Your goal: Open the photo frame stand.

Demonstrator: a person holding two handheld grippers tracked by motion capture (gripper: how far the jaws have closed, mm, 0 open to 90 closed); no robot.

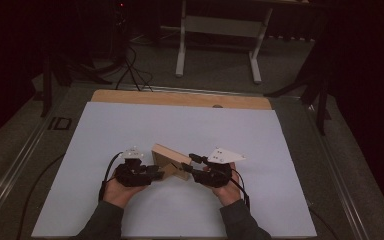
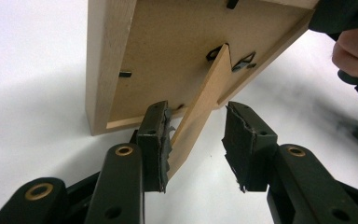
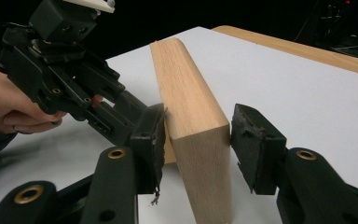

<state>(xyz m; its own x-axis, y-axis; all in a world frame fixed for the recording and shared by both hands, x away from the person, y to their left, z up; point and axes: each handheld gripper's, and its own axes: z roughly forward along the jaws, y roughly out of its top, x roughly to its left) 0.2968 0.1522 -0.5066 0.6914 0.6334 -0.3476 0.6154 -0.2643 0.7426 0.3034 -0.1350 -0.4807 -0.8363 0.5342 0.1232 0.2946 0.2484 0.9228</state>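
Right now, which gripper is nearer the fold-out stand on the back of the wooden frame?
Left. The left gripper has the fold-out stand between its jaws, one pad against it. The right gripper straddles the wooden frame at its edge.

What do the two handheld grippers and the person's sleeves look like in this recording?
Both the left gripper and the right gripper are black, with brass-coloured rivets and frayed black pads. Each carries a pale three-cornered plate on top and trails a black cable. The sleeves are dark grey.
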